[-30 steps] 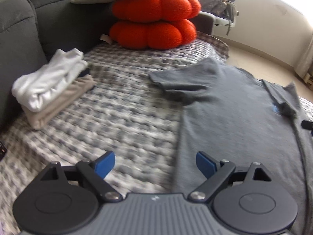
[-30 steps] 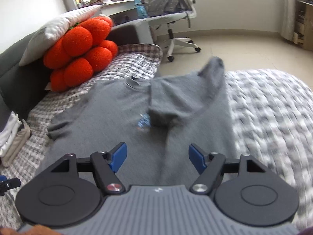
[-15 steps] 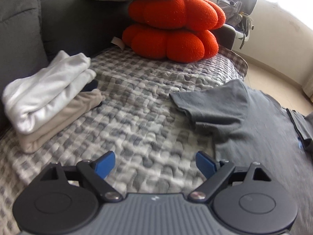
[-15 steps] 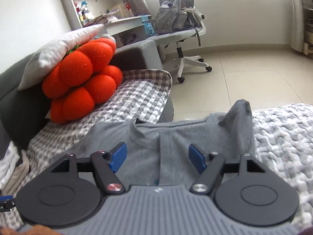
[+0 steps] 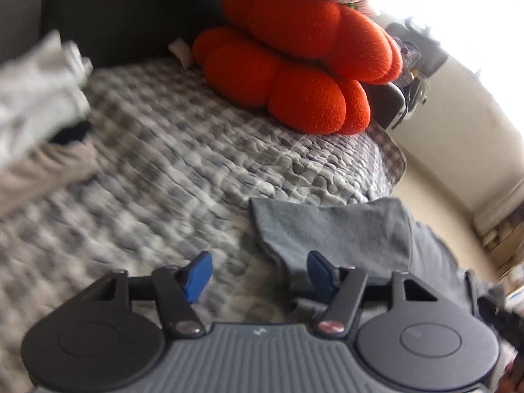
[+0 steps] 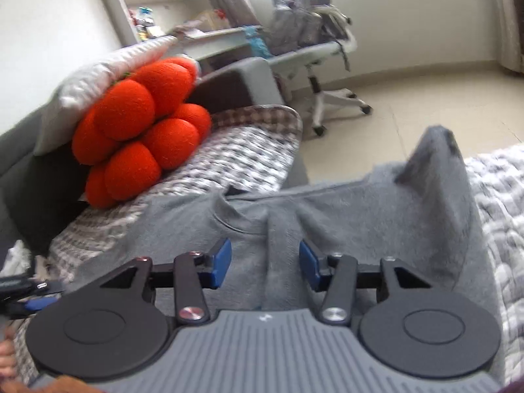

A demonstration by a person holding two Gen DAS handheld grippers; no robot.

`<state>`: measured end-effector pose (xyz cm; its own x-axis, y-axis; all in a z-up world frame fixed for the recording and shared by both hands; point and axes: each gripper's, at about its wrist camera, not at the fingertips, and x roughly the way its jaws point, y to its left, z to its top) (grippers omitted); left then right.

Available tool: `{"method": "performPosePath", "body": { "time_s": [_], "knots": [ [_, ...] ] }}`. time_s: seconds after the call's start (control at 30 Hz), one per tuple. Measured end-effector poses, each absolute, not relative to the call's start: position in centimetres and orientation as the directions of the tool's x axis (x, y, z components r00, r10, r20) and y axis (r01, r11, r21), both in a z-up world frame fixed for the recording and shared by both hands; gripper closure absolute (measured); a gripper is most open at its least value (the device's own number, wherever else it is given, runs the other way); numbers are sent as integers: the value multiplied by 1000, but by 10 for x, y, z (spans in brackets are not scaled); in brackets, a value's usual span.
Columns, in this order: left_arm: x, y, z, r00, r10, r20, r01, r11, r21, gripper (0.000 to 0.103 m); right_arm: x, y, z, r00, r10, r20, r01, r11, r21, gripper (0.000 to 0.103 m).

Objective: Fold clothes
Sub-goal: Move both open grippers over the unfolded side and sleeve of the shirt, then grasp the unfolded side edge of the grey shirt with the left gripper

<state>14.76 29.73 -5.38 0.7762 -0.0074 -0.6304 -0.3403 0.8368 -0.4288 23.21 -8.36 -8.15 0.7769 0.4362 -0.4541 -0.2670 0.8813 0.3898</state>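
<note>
Left gripper [image 5: 258, 273] closing over the soft grey cotton t-shirt [image 5: 344, 229], sleeve edge between parted jaws. Right gripper [image 6: 265, 263] closing too, straddling a raised fold, pads not yet pressing. Lying on a bumpy checked quilt [image 5: 196, 150].

**Both grippers tilted downward, jaws closing**

The left gripper [image 5: 255, 275] points forward and down, rolled a little so that its right side sits lower in its own view. Its two blue pads [image 5: 196, 276] stand apart and the jaws are closing. The grey T-shirt's [image 5: 344, 229] sleeve edge lies in the gap near the right pad, but neither pad presses on it.

The right gripper [image 6: 265, 263] also points forward and down, held nearly level across. Its blue pads [image 6: 221, 263] are apart and the jaws are closing, with a raised fold of the shirt below the neckline between them, not yet pinched. A bit of a hand [image 6: 6, 357] shows at that view's lower left edge.
</note>
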Motion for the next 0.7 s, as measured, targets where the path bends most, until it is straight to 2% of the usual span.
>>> {"method": "performPosePath", "body": {
  "time_s": [0.07, 0.1, 0.13, 0.43, 0.7],
  "knots": [
    [155, 298, -60, 790, -34, -613, -339, 808, -482, 59, 234, -85, -86, 761, 449, -468, -274, 877, 396, 52],
    [158, 297, -61, 796, -42, -604, -332, 804, -494, 74, 235, -87, -85, 760, 456, -463, -274, 871, 407, 52],
    [160, 295, -62, 803, -51, -594, -323, 800, -505, 96, 235, -89, -85, 760, 462, -458, -274, 866, 419, 52],
    [170, 249, -16, 877, -77, -475, -197, 843, -501, 100, 238, -97, -83, 762, 481, -434, -259, 841, 475, 53],
    [198, 186, 17, 851, -182, -492, -98, 866, -491, 100, 242, -115, -83, 763, 515, -391, -221, 775, 592, 52]
  ]
}}
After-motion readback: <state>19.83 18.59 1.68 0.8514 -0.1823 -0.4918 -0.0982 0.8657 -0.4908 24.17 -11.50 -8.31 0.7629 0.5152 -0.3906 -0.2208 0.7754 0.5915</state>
